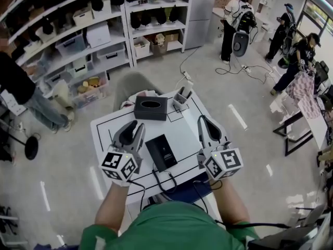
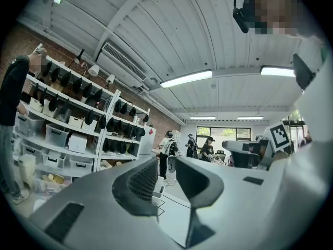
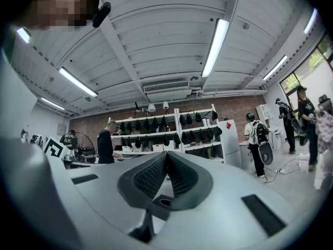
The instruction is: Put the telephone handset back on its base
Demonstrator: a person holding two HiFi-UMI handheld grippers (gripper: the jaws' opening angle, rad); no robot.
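A flat black telephone [image 1: 161, 152] lies in the middle of the white table [image 1: 106, 129], with a black cord running from its near end toward me. I cannot tell the handset apart from the base. My left gripper [image 1: 136, 125] is held just left of the telephone, apart from it. In the left gripper view its jaws [image 2: 165, 163] stand a little apart with nothing between them. My right gripper [image 1: 202, 120] hovers to the right of the telephone. Its jaws [image 3: 166, 155] meet at the tips and hold nothing. Both grippers tilt upward, toward the room.
A black tissue box [image 1: 151, 108] and a small grey holder [image 1: 182, 99] stand at the table's far side. A grey chair back [image 1: 134, 83] is just beyond. Shelves [image 1: 78, 40] line the back left; several people [image 1: 237, 20] stand at the far right, with cables on the floor.
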